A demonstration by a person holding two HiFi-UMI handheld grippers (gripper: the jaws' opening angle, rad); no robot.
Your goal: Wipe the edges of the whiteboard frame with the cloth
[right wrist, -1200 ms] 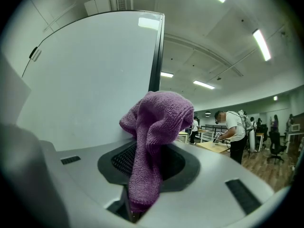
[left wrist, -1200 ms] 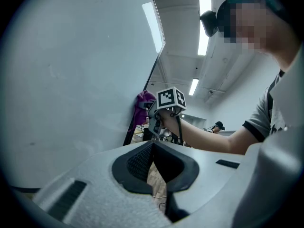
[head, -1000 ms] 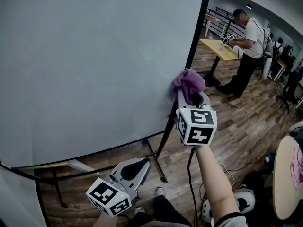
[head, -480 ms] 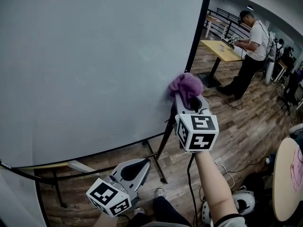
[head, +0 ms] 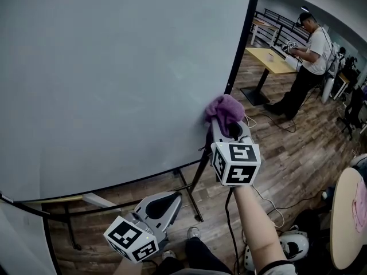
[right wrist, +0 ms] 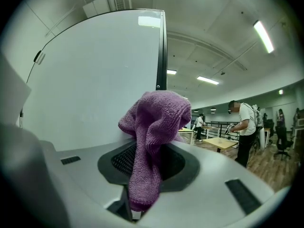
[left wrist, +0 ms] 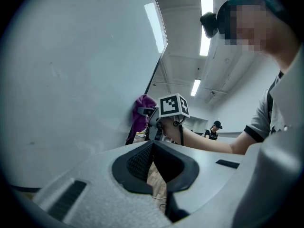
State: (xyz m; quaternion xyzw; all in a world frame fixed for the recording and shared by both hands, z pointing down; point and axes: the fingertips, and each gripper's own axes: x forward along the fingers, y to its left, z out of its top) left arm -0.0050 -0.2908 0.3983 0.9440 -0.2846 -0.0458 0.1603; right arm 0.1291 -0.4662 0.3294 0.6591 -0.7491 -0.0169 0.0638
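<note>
Cloth (head: 225, 109) is clamped in your right gripper (head: 227, 125): the jaws are closed on its lower fold and the bunched head sticks out past the tips. The right gripper view confirms it, with the cloth (right wrist: 153, 127) pinched between the pads and its head against the board side. The head is touching the right edge of the frame (head: 237, 59), low down, just above the bottom right corner of the whiteboard (head: 114, 79). What matters is that this edge's long axis runs from the cloth up and away from you, leaning slightly right in the head view. Nearly the whole strip lies far of the contact point and only a short stub lies near. I'd judge the stroke should follow that line, with the gripper pushing left into the strip so the cloth keeps contact. The bottom edge (head: 114, 185) runs off left from the corner and is closer to your left gripper (head: 170, 199). That one hangs low and well apart from the cloth, jaws together with nothing between them, so the right arm is the only one placed to work.
</note>
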